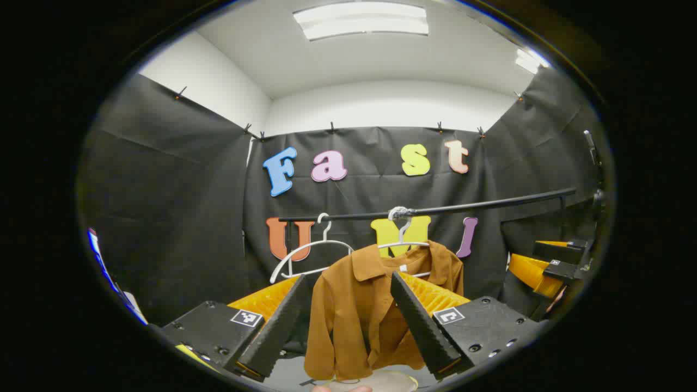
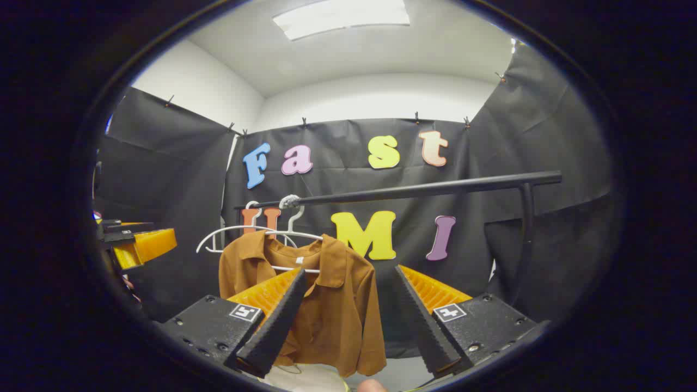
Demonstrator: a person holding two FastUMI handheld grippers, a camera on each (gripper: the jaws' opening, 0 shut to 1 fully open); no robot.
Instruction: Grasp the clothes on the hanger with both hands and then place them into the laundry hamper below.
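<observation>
With both the left claw point(image 1: 348, 326) and right claw point(image 2: 348, 326) spread wide, well short of the brown shirt point(image 1: 354, 310), a one-sided grab could drag its hanger point(image 1: 403, 239) off the rail point(image 1: 490, 202).

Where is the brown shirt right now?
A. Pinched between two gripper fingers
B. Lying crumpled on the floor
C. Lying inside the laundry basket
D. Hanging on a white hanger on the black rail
D: the brown collared shirt hangs from a white plastic hanger hooked on the black metal rail, with both grippers open and apart from it.
</observation>
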